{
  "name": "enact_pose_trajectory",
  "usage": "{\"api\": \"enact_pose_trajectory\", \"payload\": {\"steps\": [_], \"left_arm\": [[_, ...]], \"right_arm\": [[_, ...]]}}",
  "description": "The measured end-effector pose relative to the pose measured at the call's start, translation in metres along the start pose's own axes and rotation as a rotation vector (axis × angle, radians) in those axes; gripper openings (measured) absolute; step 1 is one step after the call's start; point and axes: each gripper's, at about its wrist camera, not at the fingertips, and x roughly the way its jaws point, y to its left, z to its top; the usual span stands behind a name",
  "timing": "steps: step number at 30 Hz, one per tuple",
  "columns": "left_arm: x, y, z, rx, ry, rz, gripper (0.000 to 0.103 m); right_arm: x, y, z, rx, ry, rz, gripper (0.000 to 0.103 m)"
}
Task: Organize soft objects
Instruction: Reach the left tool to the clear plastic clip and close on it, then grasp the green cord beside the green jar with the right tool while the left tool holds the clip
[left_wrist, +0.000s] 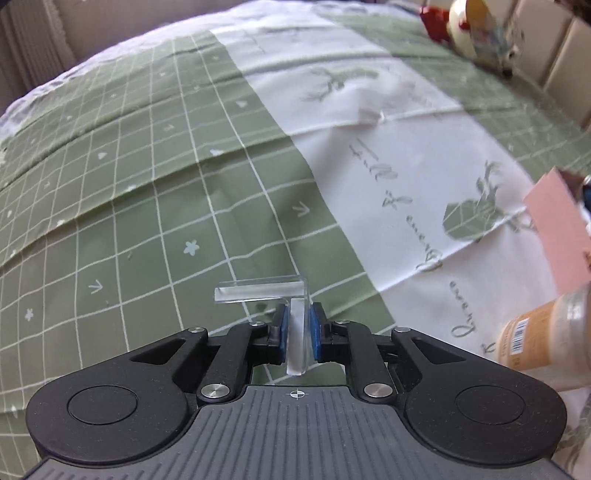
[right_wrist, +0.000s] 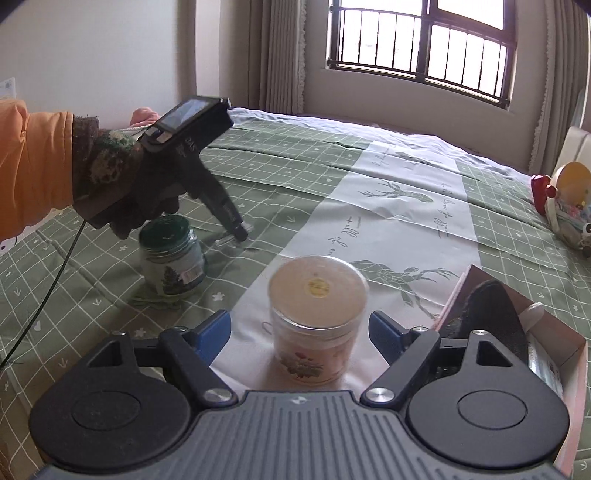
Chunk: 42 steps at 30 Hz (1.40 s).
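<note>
My left gripper (left_wrist: 297, 332) is shut on a clear L-shaped acrylic piece (left_wrist: 258, 291) and holds it just above the green checked bedspread (left_wrist: 147, 184). In the right wrist view the left gripper (right_wrist: 240, 236) points down at the bed beside a green-lidded jar (right_wrist: 171, 258). My right gripper (right_wrist: 299, 332) is open, its blue pads either side of a cream-lidded jar (right_wrist: 317, 314) with a flower label, not touching it. That jar also shows at the right edge of the left wrist view (left_wrist: 546, 332).
A pink open box (right_wrist: 517, 332) with a dark item inside lies right of the cream jar. A round plush toy with red parts (right_wrist: 565, 206) sits at the far right by the headboard. A window and curtains stand behind the bed.
</note>
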Motion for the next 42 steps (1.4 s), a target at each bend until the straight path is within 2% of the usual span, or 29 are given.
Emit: {"api": "enact_pose_trajectory", "payload": {"steps": [4,8,12,16,17,19,21,24,25,26,27,35,38,42], "left_arm": [[-0.062,0.025,-0.017,-0.066,-0.173,-0.025,0.015],[-0.111,0.041,-0.049,-0.076,-0.274,-0.009,0.015],[-0.130,0.053,-0.082,-0.083,-0.292,0.039,0.015],[-0.135,0.067,-0.108,-0.109,-0.287,0.038,0.015],[-0.134,0.070,-0.113,-0.114,-0.285,0.036,0.015],[-0.134,0.073,-0.120,-0.123,-0.284,0.025,0.015],[-0.136,0.075,-0.124,-0.128,-0.285,0.022,0.015],[-0.144,0.071,-0.123,-0.129,-0.300,0.025,0.015],[-0.149,0.068,-0.122,-0.124,-0.308,0.028,0.015],[-0.154,0.063,-0.120,-0.117,-0.315,0.032,0.015],[-0.160,0.056,-0.118,-0.106,-0.321,0.036,0.015],[-0.191,0.002,-0.106,-0.021,-0.358,0.040,0.015],[-0.188,-0.007,-0.110,-0.011,-0.338,0.038,0.015],[-0.170,0.003,-0.121,-0.027,-0.317,0.061,0.015]], "right_arm": [[0.022,0.048,-0.002,-0.045,-0.033,0.011,0.082],[0.061,0.096,0.001,-0.016,-0.007,0.059,0.082],[0.107,0.137,0.000,0.047,0.033,0.030,0.082],[0.147,0.154,0.001,0.112,0.119,0.001,0.082],[0.150,0.157,0.002,0.106,0.112,-0.017,0.083],[0.150,0.161,0.004,0.084,0.122,-0.024,0.078],[0.144,0.160,0.006,0.070,0.137,-0.015,0.061],[0.132,0.155,0.006,0.042,0.159,0.001,0.061],[0.125,0.153,0.006,0.036,0.155,0.005,0.052],[0.119,0.150,0.006,0.028,0.167,0.018,0.001],[0.111,0.147,0.007,0.029,0.173,0.023,0.004],[0.034,0.106,0.013,0.023,0.051,0.029,0.004],[0.026,0.097,0.004,0.019,0.037,0.022,0.004],[0.024,0.091,-0.019,-0.011,-0.009,-0.035,0.005]]}}
